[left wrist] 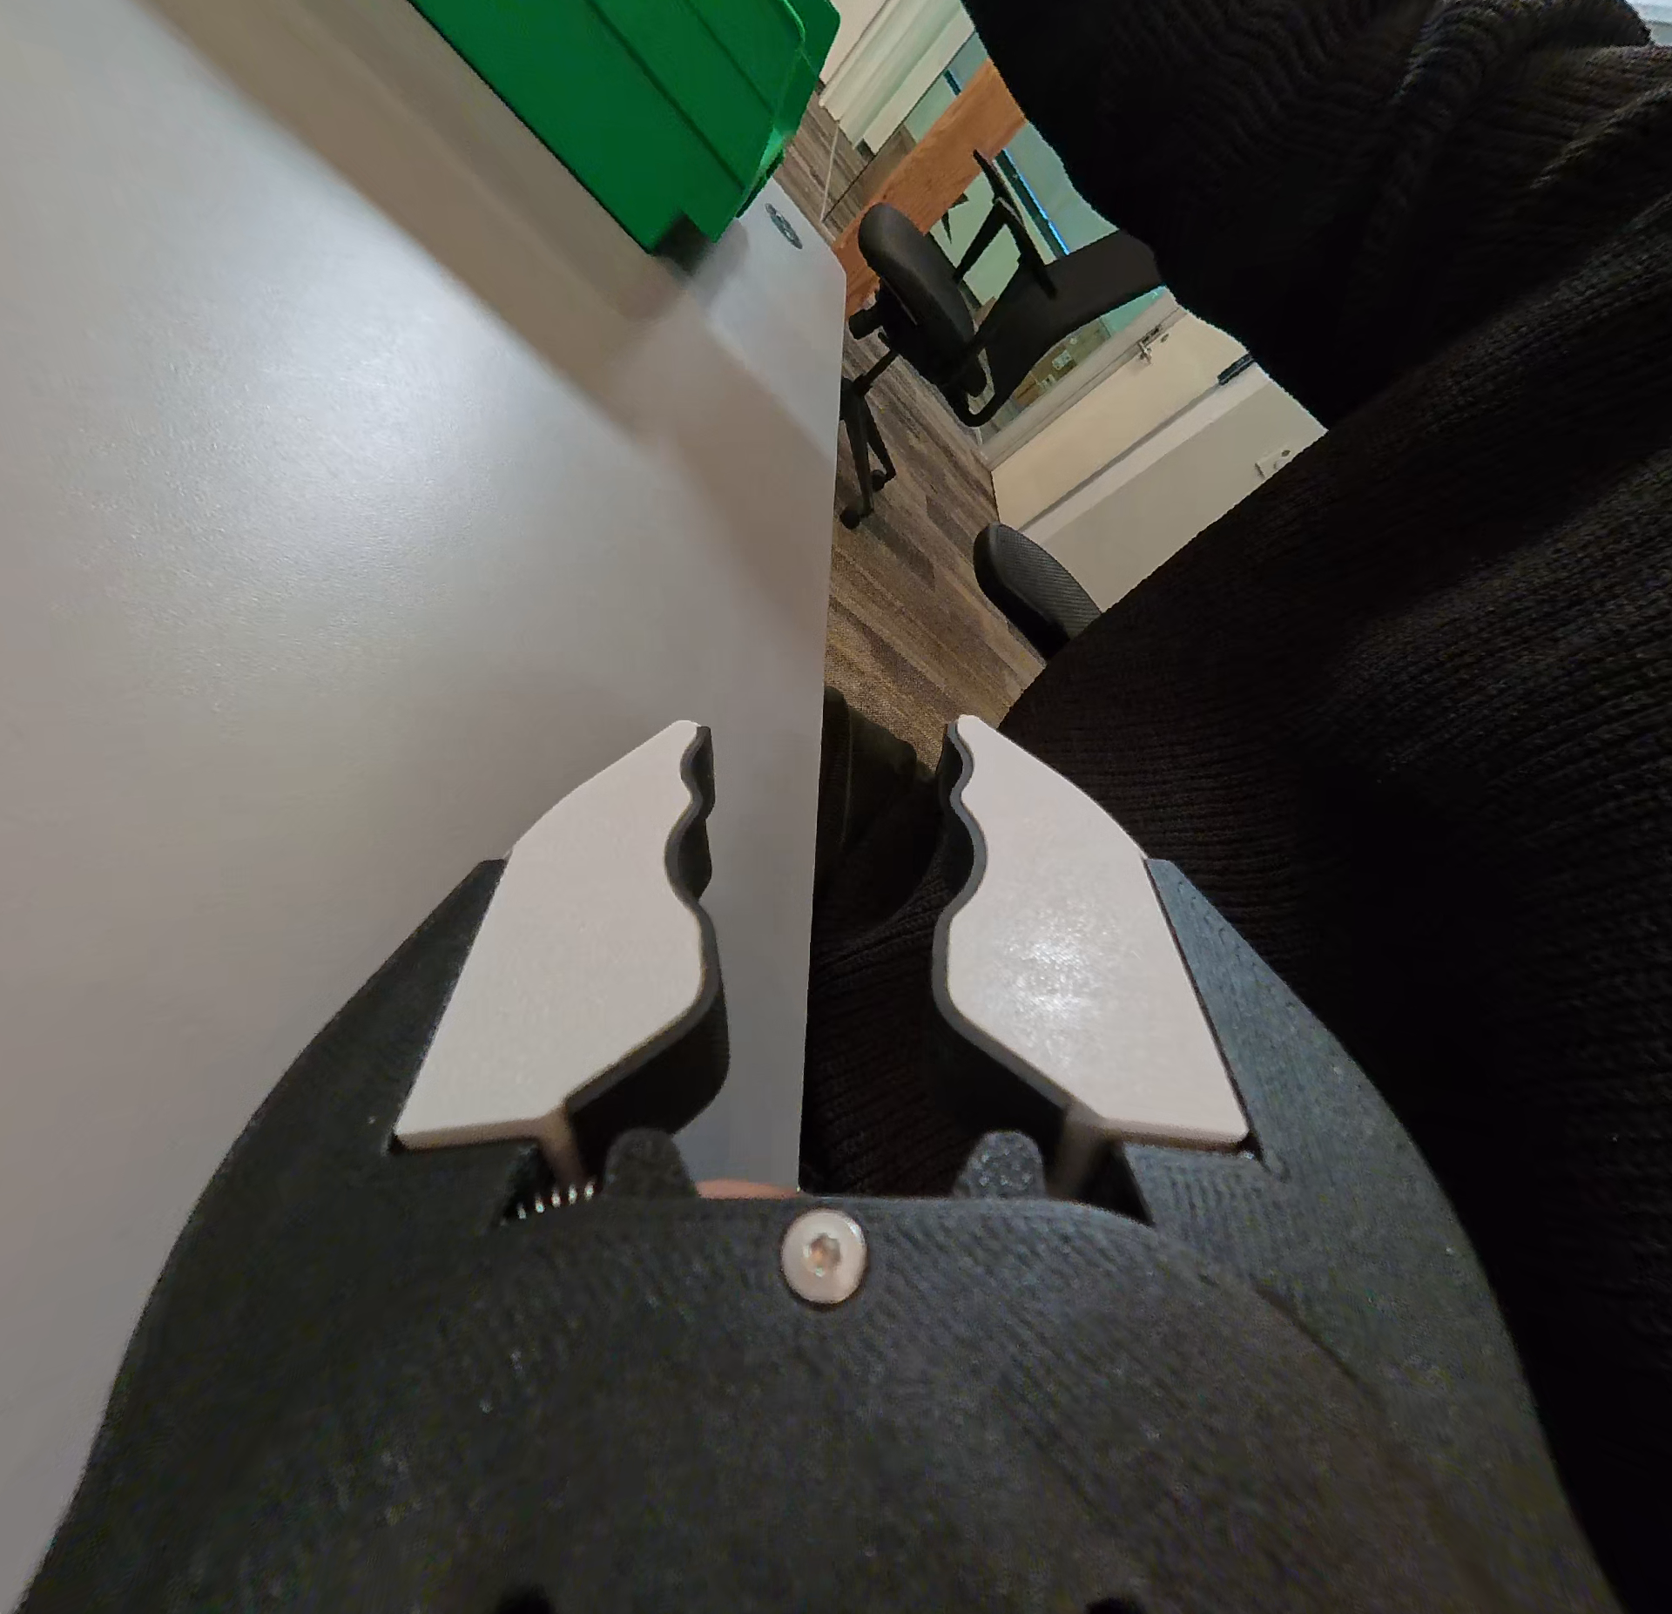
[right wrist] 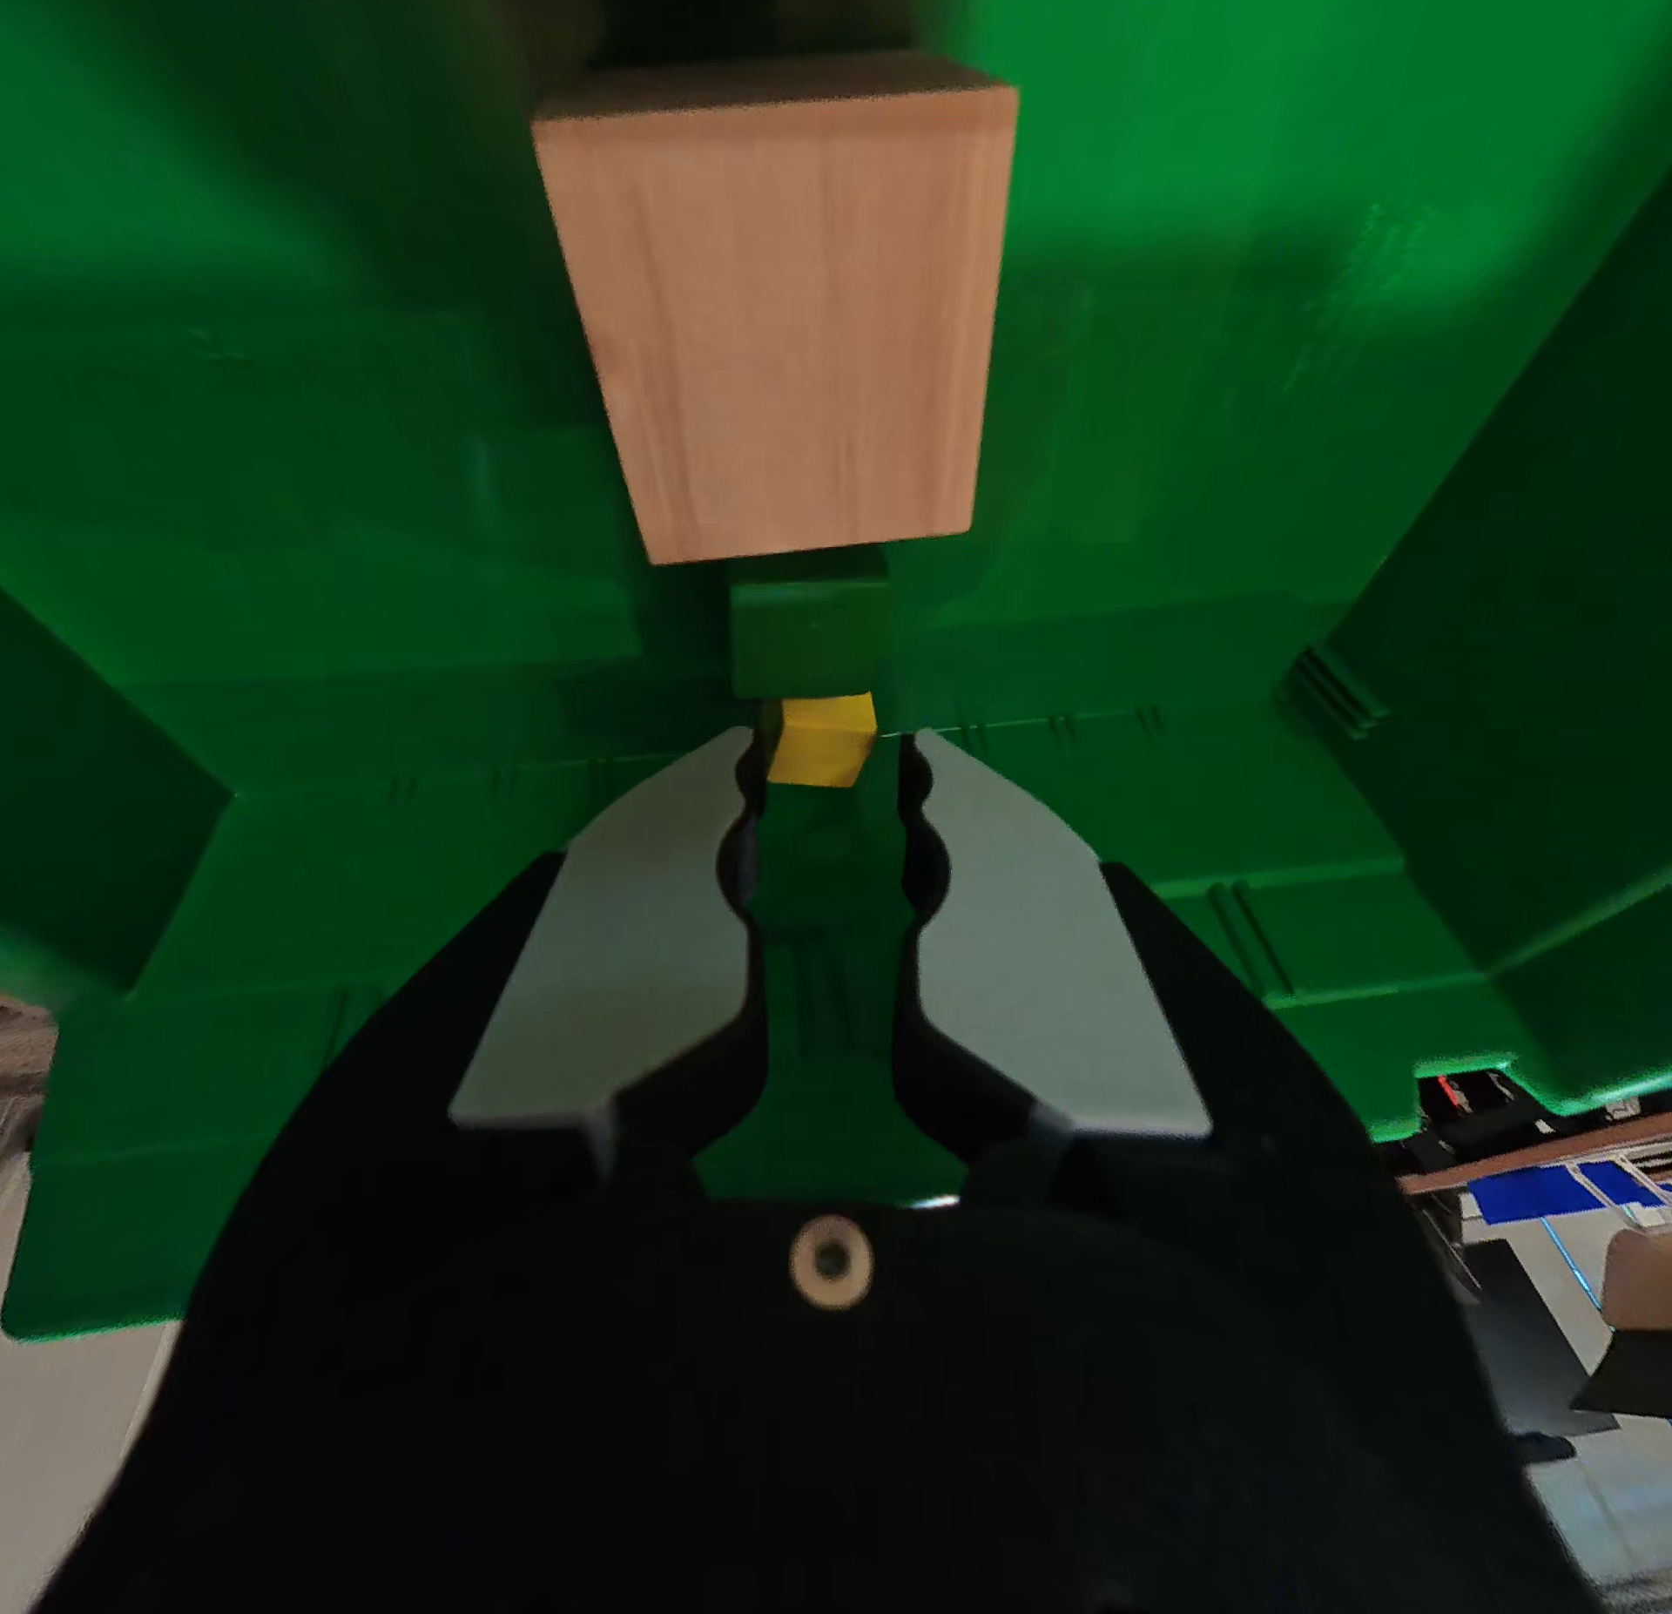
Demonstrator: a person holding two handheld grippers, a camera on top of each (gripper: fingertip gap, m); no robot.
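Right wrist view: the right gripper (right wrist: 825,742) points into a green plastic bin (right wrist: 1267,394), whose walls fill nearly the whole frame. Its jaws stand apart with nothing between them. Three blocks line up ahead of the fingertips. One small yellow cube (right wrist: 819,742) sits just off the tips, in line with the gap; whether either tip touches it cannot be told. One dark green cube (right wrist: 808,634) sits directly beyond the yellow cube, touching it. One large wooden block (right wrist: 780,322) lies beyond the green cube and hides the bin wall behind it. A strip of pale table surface (right wrist: 63,1435) shows at the lower left edge of the bin. Left wrist view: the left gripper (left wrist: 825,738) is held over the edge of one white table (left wrist: 317,575), one finger over the tabletop and the other past the edge. Its jaws are spread and hold nothing. A black knit garment (left wrist: 1357,756) on a person fills the right side and blocks most of the room. One green bin (left wrist: 633,77) stands at the far end of the table. Beyond the table edge is one black office chair (left wrist: 959,313) on a patterned carpet (left wrist: 905,593); the rounded top of a second black chair (left wrist: 1036,584) shows nearer.
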